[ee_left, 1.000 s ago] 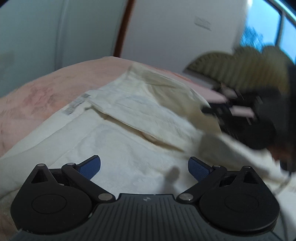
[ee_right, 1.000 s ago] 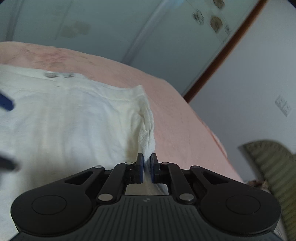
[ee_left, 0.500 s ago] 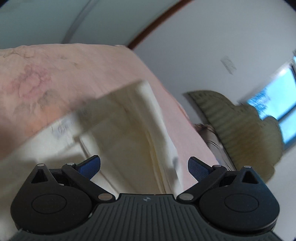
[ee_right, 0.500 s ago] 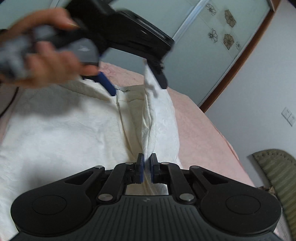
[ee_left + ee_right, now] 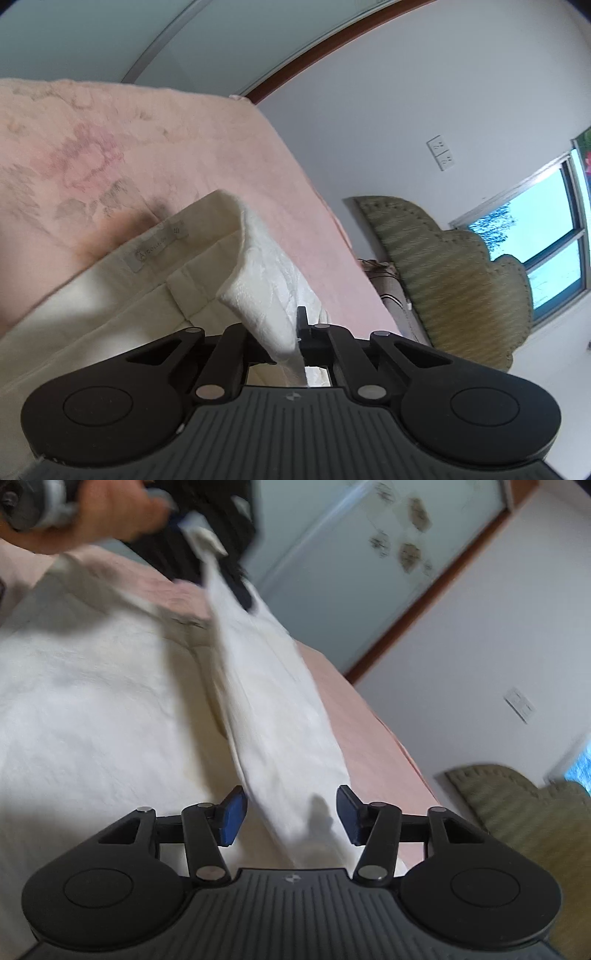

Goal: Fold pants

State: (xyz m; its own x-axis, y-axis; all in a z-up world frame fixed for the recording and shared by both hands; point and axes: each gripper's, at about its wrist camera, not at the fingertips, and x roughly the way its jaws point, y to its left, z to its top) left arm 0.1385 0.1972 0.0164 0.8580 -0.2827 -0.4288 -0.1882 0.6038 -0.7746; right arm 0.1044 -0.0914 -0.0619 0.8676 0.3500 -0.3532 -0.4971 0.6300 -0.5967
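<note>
Pink bedspread (image 5: 147, 140), olive headboard (image 5: 450, 266), window (image 5: 546, 251).

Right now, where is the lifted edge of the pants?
Left wrist view: the pants edge is clamped in the shut left gripper, raised above the pink bedspread, right of the waistband label.

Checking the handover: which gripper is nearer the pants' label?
Left. The left gripper grips the pants just below the label; the right gripper, opening, sits farther down.
</note>
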